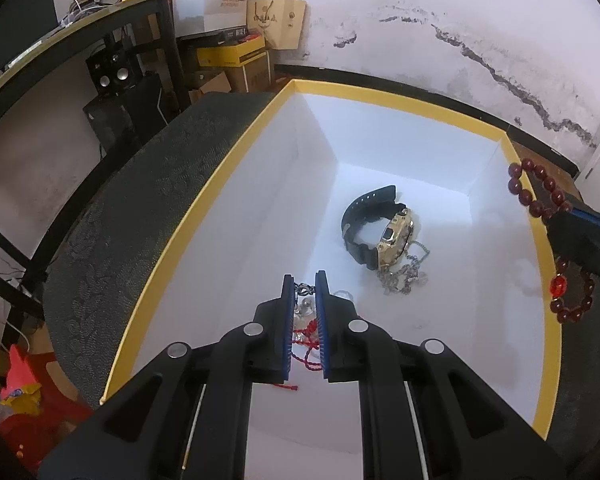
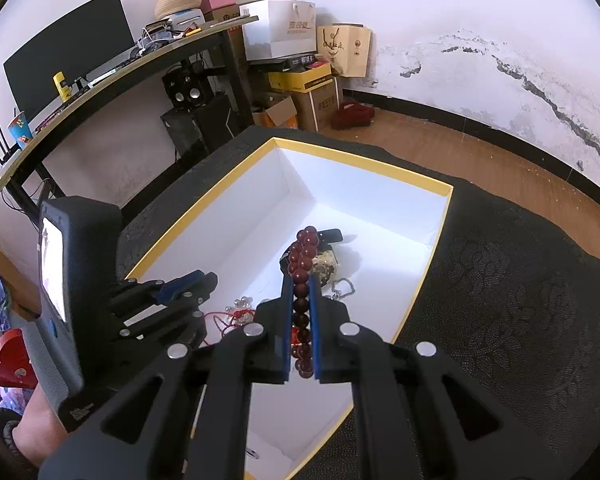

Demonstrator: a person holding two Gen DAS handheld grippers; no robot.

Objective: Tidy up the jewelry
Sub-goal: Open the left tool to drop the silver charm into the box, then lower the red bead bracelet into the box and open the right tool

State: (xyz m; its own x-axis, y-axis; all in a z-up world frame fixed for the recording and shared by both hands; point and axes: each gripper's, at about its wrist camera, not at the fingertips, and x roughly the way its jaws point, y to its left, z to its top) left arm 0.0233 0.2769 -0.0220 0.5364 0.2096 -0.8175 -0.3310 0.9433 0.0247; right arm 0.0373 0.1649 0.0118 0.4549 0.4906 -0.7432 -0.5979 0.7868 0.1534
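Observation:
A white box with a yellow rim (image 1: pixel 384 98) (image 2: pixel 364 160) sits on a dark patterned cloth. Inside lie a gold watch with a black strap (image 1: pixel 380 232) (image 2: pixel 328 260) and a silver chain (image 1: pixel 404 276). My left gripper (image 1: pixel 304 280) is down inside the box, jaws slightly apart around a red-cord bracelet with silver charms (image 1: pixel 306 330) (image 2: pixel 240 310) that lies on the box floor. My right gripper (image 2: pixel 301 280) is shut on a dark red bead bracelet (image 2: pixel 303 264) (image 1: pixel 540 196) and holds it above the box's right side.
The dark cloth (image 2: pixel 500 300) covers the surface around the box. A desk with a monitor (image 2: pixel 72 56) and speakers (image 2: pixel 186 88) stands at the left. Cardboard boxes and bags (image 2: pixel 300 60) are stacked against the back wall. Wooden floor (image 2: pixel 480 152) lies behind.

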